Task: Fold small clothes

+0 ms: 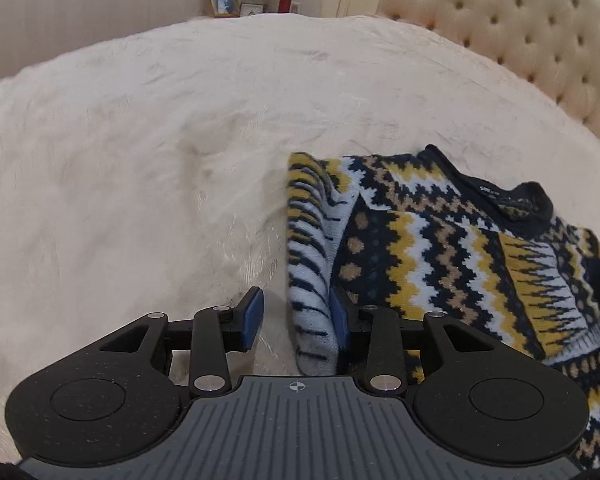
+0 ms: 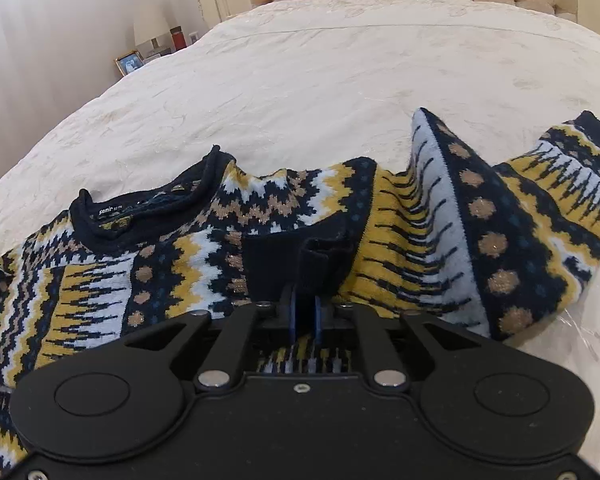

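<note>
On the bed, my left gripper stands apart around the sweater edge. My right gripper clamps its dark cuff; I should lift both evenly, avoiding bunching.

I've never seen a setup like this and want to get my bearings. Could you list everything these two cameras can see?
sweater: one, navy, mustard, white and tan zigzag knit, lying rumpled on the bed.
bedspread: one, cream, covering the bed under the sweater.
headboard: one, cream, button-tufted, at the bed's far end.
lamp: one, pale shade, on the bedside stand.
picture frame: one, gold, beside the lamp.
red jar: one, near the lamp.
small clock: one, pale, at the lamp's foot.
left tongs: black with blue pads, parted, sweater's folded edge between them.
right tongs: black with blue pads, nearly closed around dark sweater cloth.
</note>
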The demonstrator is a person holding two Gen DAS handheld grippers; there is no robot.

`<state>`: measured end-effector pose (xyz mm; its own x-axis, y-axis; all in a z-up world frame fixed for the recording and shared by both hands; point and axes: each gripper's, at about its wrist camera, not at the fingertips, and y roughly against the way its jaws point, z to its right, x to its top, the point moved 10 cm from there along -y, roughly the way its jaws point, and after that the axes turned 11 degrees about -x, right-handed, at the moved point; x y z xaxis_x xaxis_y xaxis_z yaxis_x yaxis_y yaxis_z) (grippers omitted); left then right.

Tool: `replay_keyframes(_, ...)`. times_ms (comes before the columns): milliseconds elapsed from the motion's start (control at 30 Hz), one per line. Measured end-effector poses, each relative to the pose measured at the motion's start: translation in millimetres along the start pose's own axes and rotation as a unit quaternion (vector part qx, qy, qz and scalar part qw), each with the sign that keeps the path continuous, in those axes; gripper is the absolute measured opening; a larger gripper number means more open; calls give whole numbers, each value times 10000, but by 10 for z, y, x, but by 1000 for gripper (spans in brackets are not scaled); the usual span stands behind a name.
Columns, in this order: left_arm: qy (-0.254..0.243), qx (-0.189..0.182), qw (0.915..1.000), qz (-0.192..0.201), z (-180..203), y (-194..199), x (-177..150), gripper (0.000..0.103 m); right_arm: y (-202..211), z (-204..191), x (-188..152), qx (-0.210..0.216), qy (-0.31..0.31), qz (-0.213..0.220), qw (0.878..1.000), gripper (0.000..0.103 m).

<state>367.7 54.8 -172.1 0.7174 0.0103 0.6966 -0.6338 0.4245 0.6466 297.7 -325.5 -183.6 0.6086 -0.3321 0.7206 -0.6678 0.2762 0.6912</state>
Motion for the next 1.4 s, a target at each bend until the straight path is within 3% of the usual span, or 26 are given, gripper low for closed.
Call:
replay_keyframes(100, 174, -65, 9997, 150, -35, 74, -5, 41, 189, 44, -20, 288, 108, 63, 9995, 54)
replay_keyframes(133, 222, -86, 9995, 210, -45, 103, -10, 41, 272, 59, -21, 358, 190, 129, 9991, 58)
replay_keyframes(333, -23, -113, 9991, 420, -11, 251, 28, 48, 626, 339, 40, 253, 423, 425, 9979, 60)
replay_keyframes(400, -236, -101, 9989, 403, 34, 295, 72, 52, 681, 531, 106, 50, 216, 540, 9983, 60)
replay_keyframes(500, -365, -262, 9966, 685, 118, 406, 142, 59, 679, 872, 197, -412, -182, 643, 9969, 60)
replay_keyframes(600, -638, -260, 9943, 813, 189, 438, 175, 61, 614, 1232, 268, -786, -804, 618, 9917, 61)
replay_keyframes(800, -758, -298, 9942, 698, 260, 367, 109, 61, 307, 1658, 279, -1424, -1166, 266, 9826, 60)
replay_keyframes(1000, -1055, -219, 9915, 728, 327, 342, 66, 61, -9, 1804, 228, -1525, -1401, -96, 9783, 61)
replay_keyframes(1133, -1068, -331, 9918, 620, 357, 286, 25, 62, -148, 1856, 182, -1398, -1785, -195, 9738, 66)
replay_keyframes(1167, -1070, -337, 9920, 578, 359, 270, 16, 61, -162, 1870, 184, -1355, -1899, -180, 9723, 65)
replay_keyframes(1200, -1074, -343, 9921, 546, 360, 258, 6, 62, -166, 1872, 194, -1273, -1983, -166, 9717, 55)
replay_keyframes(1233, -1075, -364, 9921, 528, 363, 253, -3, 62, -165, 1872, 213, -1214, -2028, -168, 9715, 25)
replay_keyframes(1267, -1066, -392, 9922, 520, 363, 253, -8, 62, -144, 1872, 237, -1202, -2056, -164, 9711, 16)
replay_keyframes(1400, -980, -452, 9928, 524, 358, 258, 1, 62, 25, 1818, 483, -1240, -1808, 104, 9756, 17)
